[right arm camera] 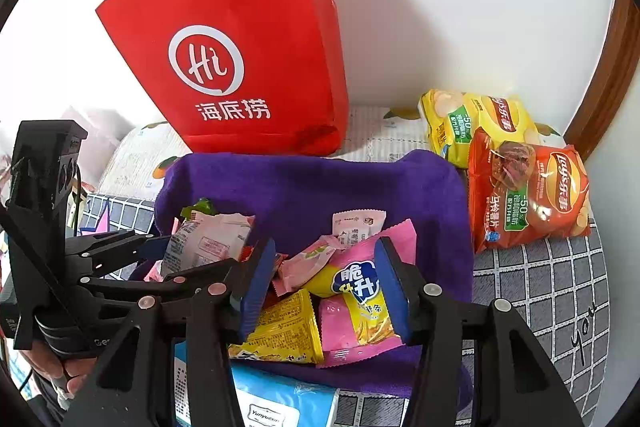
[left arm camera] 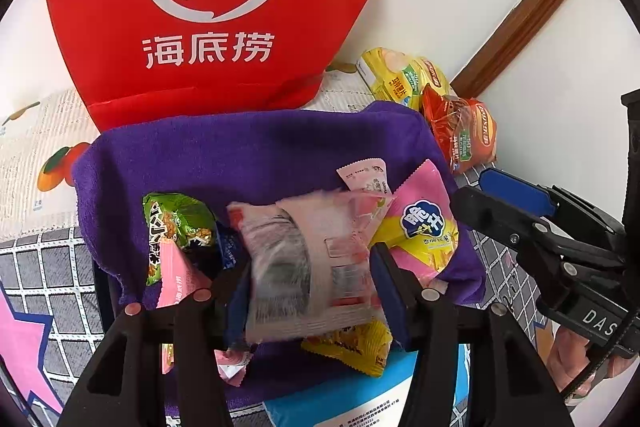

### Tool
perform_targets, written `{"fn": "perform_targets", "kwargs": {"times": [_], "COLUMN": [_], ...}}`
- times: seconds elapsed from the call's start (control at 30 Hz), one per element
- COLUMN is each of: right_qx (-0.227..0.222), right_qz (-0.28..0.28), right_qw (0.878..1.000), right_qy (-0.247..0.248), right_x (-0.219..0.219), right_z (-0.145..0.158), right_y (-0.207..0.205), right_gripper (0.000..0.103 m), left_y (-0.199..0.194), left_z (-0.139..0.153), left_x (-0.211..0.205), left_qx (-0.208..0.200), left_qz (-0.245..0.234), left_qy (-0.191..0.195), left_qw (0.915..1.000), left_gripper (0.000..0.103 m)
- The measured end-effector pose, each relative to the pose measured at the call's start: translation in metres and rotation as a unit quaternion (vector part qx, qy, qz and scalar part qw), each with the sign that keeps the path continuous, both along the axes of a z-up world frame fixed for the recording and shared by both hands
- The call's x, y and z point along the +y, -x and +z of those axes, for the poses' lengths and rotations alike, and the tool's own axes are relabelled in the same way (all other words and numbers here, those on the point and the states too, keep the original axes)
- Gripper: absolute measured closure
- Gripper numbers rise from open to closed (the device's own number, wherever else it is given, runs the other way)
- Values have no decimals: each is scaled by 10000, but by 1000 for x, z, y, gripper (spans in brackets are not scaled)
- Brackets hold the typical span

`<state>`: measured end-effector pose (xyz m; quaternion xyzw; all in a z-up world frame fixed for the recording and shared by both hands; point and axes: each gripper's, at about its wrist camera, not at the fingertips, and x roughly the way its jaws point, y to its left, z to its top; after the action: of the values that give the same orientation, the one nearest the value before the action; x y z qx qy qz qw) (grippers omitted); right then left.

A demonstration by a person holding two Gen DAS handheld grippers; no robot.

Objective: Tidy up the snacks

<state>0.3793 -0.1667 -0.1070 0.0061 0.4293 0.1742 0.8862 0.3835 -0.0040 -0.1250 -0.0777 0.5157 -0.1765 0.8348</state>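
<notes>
One pale snack packet (left arm camera: 308, 267) between the left tool (left arm camera: 312, 291)'s barely parted, non-gripping pads.

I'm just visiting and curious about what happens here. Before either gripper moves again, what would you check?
1. Pale packet sits between the left gripper fingers: ok.
2. That grip is firm: cannot tell; the packet looks blurred.
3. Purple towel lies under the packet: ok.
4. Right gripper is open over the pink-and-yellow packet, not squeezing it: ok.
5. The two grippers are apart: ok.
6. Red bag stands upright behind the towel: ok.
</notes>
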Motion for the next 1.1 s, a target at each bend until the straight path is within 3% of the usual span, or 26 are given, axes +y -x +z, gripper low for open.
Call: {"fn": "perform_targets", "kwargs": {"times": [0.47, 0.7, 0.93, 1.1], "right_qx": [-349, -310, -534, -445], "right_qz": [-186, -422, -944, -1078], "right_qw": [9992, 9986, 9940, 9931], "right_qy": [-9, 0, 175, -146], "right_x": [6, -2, -21, -32], "right_z": [23, 34, 40, 37], "right_y": [27, 65, 119, 157], "right_gripper": [51, 46, 36, 36], "left_y": [15, 32, 75, 123], "left_z": [32, 53, 69, 84], "left_x": [22, 15, 0, 2], "left_qx": [-362, -628, -784, -1082], "left_qz": [246, 289, 138, 203], "left_qy": [8, -418, -551, -639], "left_qw": [9990, 9967, 9953, 9919], "left_gripper": [45, 45, 45, 42]}}
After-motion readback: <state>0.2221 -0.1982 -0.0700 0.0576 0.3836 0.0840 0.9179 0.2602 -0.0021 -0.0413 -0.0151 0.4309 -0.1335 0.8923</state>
